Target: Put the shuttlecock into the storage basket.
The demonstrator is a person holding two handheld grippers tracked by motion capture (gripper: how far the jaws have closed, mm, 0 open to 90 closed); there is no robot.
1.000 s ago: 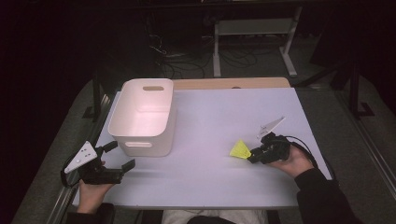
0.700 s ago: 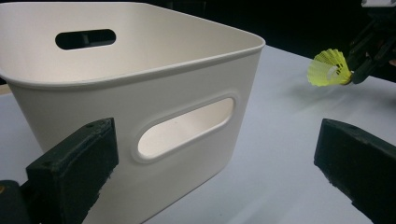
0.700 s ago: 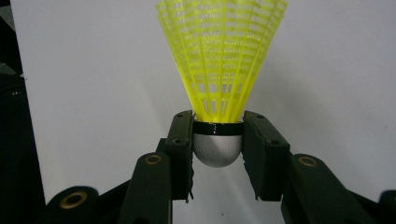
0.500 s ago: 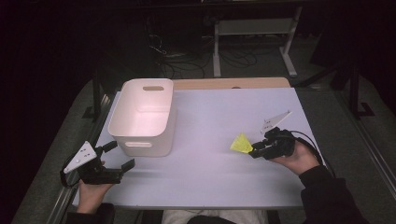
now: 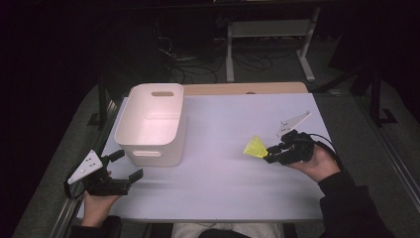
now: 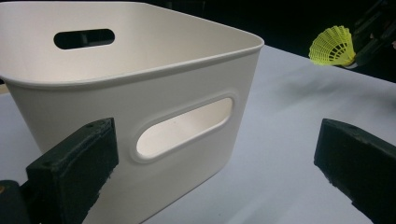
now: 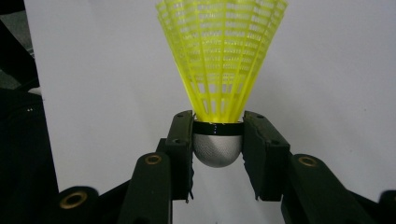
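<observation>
Standing empty on the table's (image 5: 223, 193) left, the white bin (image 5: 151, 124) faces the wide-open left gripper (image 5: 126, 166), while the right gripper (image 5: 270, 153) clamps the yellow shuttlecock's (image 5: 256, 147) silver base, skirt pointing left toward it.

High view: table (image 5: 223, 188) brightly lit at frame centre, surroundings near black. Basket (image 5: 153, 119) interior glares, slightly overexposed. Gripper views: sharp centres, soft blur at lower edges.

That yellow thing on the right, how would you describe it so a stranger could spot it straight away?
Start at the pale table with the white bin on its left. Toward the right edge, the person's right gripper has its jaws shut on a shuttlecock. It is the one bright thing here: a yellow mesh cone on a silvery round nose, skirt pointing toward the bin.
</observation>
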